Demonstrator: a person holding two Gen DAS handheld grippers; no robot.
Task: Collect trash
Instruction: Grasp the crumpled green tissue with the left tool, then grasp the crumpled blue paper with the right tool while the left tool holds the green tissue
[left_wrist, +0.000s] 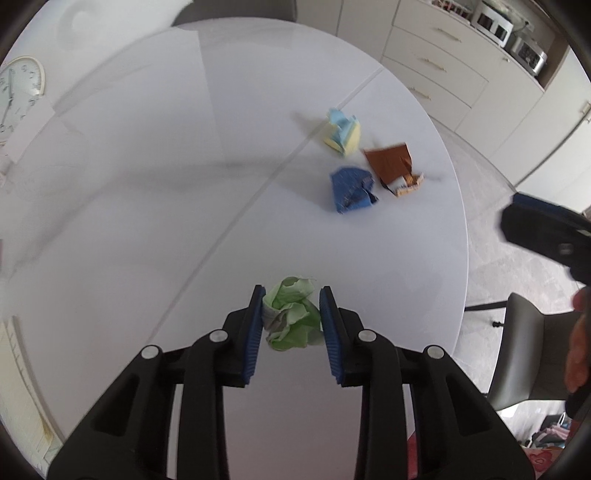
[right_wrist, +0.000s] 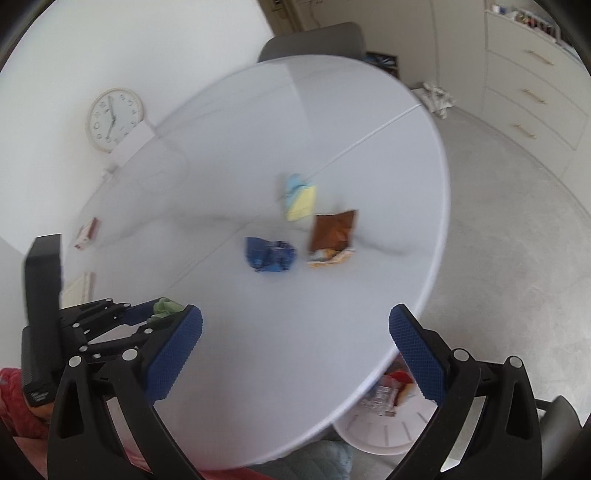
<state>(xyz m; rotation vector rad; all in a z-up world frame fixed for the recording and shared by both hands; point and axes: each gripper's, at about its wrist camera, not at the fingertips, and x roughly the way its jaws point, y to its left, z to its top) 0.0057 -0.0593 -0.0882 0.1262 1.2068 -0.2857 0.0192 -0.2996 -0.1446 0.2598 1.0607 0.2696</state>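
Green paper wad (left_wrist: 291, 314) clamped between left gripper (left_wrist: 291, 320) fingers on white worktop (left_wrist: 184, 184)
Right gripper (right_wrist: 295, 354) fingers spread wide, empty, above worktop edge

We see a smooth, glossy white table (left_wrist: 147, 221) bearing a crumpled green paper ball (left_wrist: 291, 314), a creased blue paper wad (left_wrist: 351, 188) and a shiny brown foil wrapper (left_wrist: 391, 166), beside matt black plastic fingers (left_wrist: 255, 332) with ribbed blue pads.
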